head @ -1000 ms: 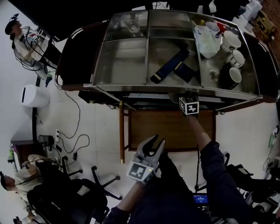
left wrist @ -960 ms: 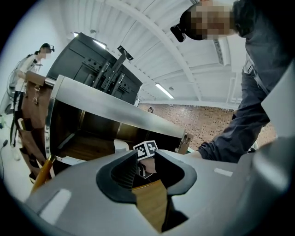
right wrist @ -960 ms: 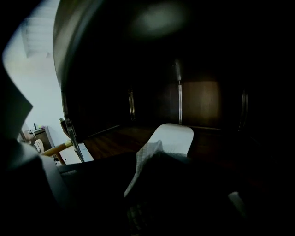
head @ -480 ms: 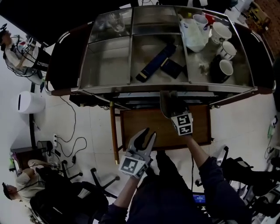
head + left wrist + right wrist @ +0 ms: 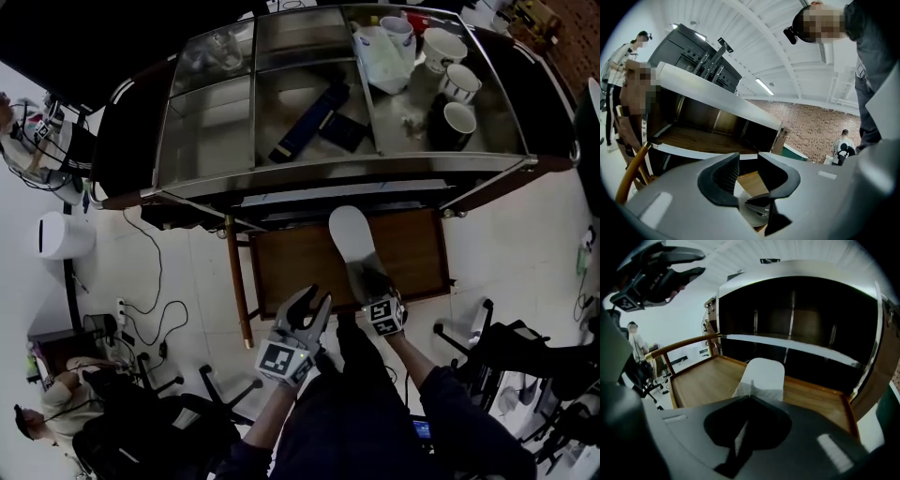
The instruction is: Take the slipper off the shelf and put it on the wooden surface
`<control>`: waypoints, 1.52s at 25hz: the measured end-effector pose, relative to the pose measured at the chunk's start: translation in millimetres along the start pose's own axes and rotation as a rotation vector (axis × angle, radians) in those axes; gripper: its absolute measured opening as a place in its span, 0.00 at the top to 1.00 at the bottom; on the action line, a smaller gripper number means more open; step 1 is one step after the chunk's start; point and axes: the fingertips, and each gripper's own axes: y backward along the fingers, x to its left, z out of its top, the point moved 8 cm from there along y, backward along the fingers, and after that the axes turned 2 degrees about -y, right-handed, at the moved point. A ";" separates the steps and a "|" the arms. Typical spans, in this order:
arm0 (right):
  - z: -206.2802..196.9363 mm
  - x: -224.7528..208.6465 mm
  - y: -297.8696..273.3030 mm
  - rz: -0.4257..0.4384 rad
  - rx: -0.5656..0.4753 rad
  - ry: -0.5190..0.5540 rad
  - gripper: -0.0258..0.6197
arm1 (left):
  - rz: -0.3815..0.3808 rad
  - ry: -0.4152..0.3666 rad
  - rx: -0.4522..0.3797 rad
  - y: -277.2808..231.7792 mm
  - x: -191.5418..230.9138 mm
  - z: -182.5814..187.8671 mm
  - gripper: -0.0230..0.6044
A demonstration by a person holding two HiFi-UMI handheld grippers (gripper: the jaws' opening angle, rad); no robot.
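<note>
- The right gripper [image 5: 364, 278], low in the middle of the head view, is clamped tight on the back edge of the white slipper [image 5: 351, 238]
- The slipper sticks out toward the top of the frame, over the wooden surface [image 5: 291, 262] and below the metal shelf [image 5: 328, 178]
- In the right gripper view the slipper [image 5: 761, 376] sits in the middle, with the wood [image 5: 698, 380] all around it; I cannot tell if it touches the wood yet
- The left gripper [image 5: 316, 300], just left of the right one, has its jaws wide apart and holds nothing
- The pinch looks small, only on a thin bit of cloth, so the slipper could slide out and flop down crooked
- If it is let go too near the bottom edge of the wood, it could tip off onto the floor
- If the jaws let go from high up, the slipper could bounce or roll over
- The left gripper is close, so it could bump the slipper if it moves in
</note>
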 end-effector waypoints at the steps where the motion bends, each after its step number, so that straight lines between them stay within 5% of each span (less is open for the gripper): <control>1: -3.9 0.3 -6.2 0.015 0.024 -0.049 0.95 | -0.003 -0.003 -0.002 2.7 -2.2 -0.7 0.77; 4: -7.4 2.8 -13.1 0.014 0.074 -0.178 0.95 | -0.011 -0.015 -0.014 16.7 -9.0 -5.0 0.77; 8: 0.7 15.0 9.4 -0.019 0.037 -0.181 0.86 | -0.019 -0.030 -0.028 45.2 -20.5 -10.5 0.77; 22: 67.4 164.1 245.7 0.129 -0.449 -0.119 0.91 | -0.112 -0.022 -0.103 217.0 -109.6 -55.1 0.77; 29: 52.6 234.8 321.7 0.128 -0.516 -0.063 0.96 | -0.131 0.005 -0.157 280.9 -148.4 -71.7 0.77; 38: 47.5 264.7 355.6 0.091 -0.538 -0.081 0.96 | -0.179 0.022 -0.170 304.8 -165.9 -77.3 0.77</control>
